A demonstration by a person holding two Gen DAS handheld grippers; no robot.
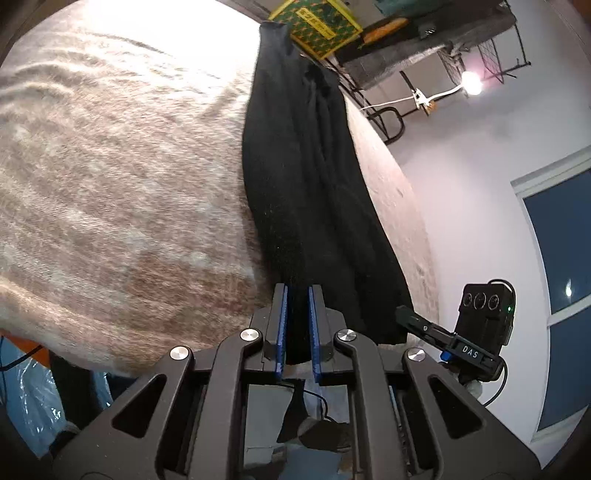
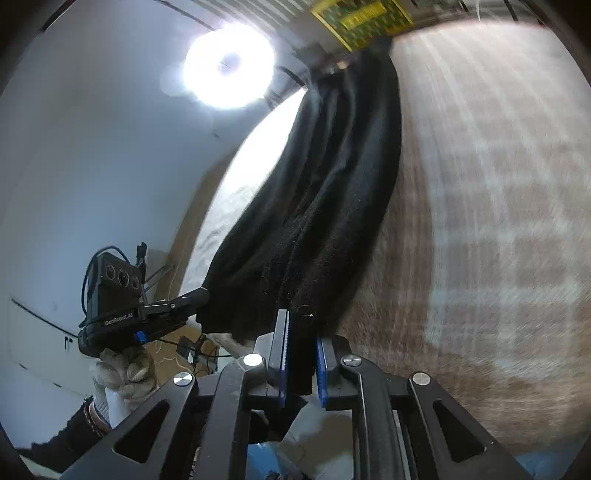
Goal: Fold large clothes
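**Spotter:** Garment [image 1: 306,192], one black piece, bunched lengthwise and lying on the plaid blanket [image 1: 110,184]. Your left gripper [image 1: 298,325] has its near end pinched between the blue pads [image 1: 281,325], jaws narrow on the cloth.

**Operator:** And my right?

**Spotter:** Your right gripper [image 2: 302,354] bites the same garment [image 2: 325,192] too, jaws narrow, a thick fold standing up between the blue pads [image 2: 283,354]. So you have two grippers on one piece of clothing.

**Operator:** What does one camera give you that the other doesn't?

**Spotter:** Your left view shows a window [image 1: 561,258] beyond the blanket's right edge, a small bulb [image 1: 471,83] on a wire rack [image 1: 491,62] past its far end, and your right gripper's camera unit [image 1: 484,325] just off the blanket's near right edge. Your right view shows a large ceiling light [image 2: 229,64] past the blanket's [image 2: 498,221] far left, your left gripper's camera unit [image 2: 114,295] beside its near left edge, and your gloved hand [image 2: 125,373] under that unit.

**Operator:** Anything shared?

**Spotter:** One yellow-green box [image 1: 317,26] past the blanket's far end, seen from both sides [image 2: 364,18]. The garment's far tip reaches toward it. The right view is motion-blurred across the blanket, so its pattern smears.
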